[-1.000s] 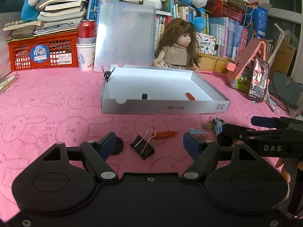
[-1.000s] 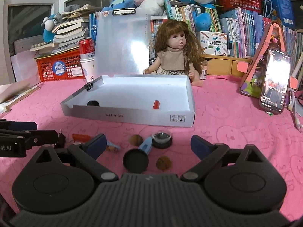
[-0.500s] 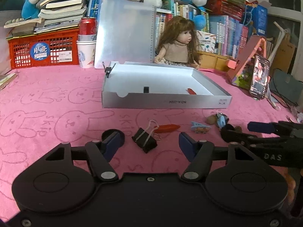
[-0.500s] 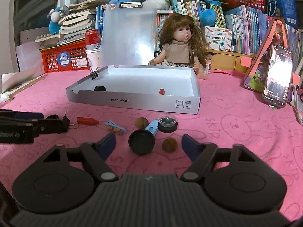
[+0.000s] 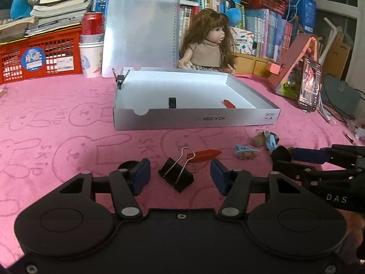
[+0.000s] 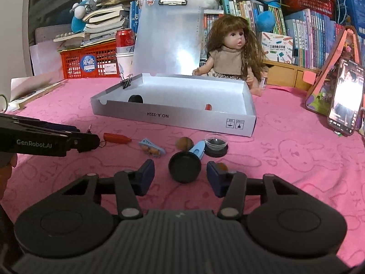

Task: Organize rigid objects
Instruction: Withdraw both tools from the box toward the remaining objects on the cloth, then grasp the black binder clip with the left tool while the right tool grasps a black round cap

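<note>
Left gripper (image 5: 180, 179) jaws just closing around binder clip (image 5: 176, 176), pads not touching. Right gripper (image 6: 180, 178) likewise closing around black lid (image 6: 184, 169), gaps remain. Both items on pink cloth (image 5: 57, 123) before white box (image 5: 196, 119).

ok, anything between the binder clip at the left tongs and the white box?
Left wrist view: only the orange crayon just behind the binder clip, then bare pink cloth up to the white box.

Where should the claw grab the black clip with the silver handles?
Squeeze the black binder clip across its solid black body, probably from above. The left claw, whose fingers have just been closing, already straddles it. The wire handles look thin and would likely slip.
</note>
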Demonstrator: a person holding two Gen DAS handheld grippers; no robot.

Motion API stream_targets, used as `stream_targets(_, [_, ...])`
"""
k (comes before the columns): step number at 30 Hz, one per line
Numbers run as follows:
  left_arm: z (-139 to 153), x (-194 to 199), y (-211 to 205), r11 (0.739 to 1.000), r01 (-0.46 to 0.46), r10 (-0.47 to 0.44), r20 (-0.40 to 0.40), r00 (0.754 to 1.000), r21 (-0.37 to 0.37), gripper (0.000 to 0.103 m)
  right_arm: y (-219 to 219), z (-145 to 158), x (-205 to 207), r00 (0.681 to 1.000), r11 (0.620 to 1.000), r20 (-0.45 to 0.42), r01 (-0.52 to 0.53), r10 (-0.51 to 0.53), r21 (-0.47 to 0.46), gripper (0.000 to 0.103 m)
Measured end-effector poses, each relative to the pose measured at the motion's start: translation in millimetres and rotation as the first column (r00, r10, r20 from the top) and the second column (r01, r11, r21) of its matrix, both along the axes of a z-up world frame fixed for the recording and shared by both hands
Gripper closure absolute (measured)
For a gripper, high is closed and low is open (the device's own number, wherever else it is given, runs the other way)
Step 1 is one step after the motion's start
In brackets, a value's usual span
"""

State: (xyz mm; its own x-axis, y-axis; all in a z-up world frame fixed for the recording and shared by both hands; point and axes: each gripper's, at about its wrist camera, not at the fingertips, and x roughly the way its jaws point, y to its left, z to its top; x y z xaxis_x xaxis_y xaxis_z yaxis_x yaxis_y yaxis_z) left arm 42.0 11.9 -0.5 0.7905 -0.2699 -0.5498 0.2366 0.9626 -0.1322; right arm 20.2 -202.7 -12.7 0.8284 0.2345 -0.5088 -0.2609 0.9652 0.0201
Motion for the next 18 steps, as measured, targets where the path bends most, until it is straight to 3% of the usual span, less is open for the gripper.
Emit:
stream_targets(10, [-1.1, -0.1, -5.1, 0.999, 0.029, -0.028, -0.014, 1.000, 0.026, 0.048, -4.7, -3.3, 6.2, 0.999, 0.999, -0.037, 0.017, -0.015, 0.031, 0.055])
stream_targets(13, [-0.9, -7.2, -7.4, 0.997, 0.075, -0.075, -0.045, 0.996, -0.001, 0.050, -4.3, -3.2, 5.9, 0.999, 0.999, -0.036, 0.016, -0.015, 0.030, 0.055])
stream_targets(18, [0.4, -24.0, -15.9, 0.989, 0.141, -0.140, -0.046, 0.989, 0.034, 0.050, -4.4, -2.8, 5.7, 0.999, 0.999, -0.035, 0.016, -0.015, 0.030, 0.055])
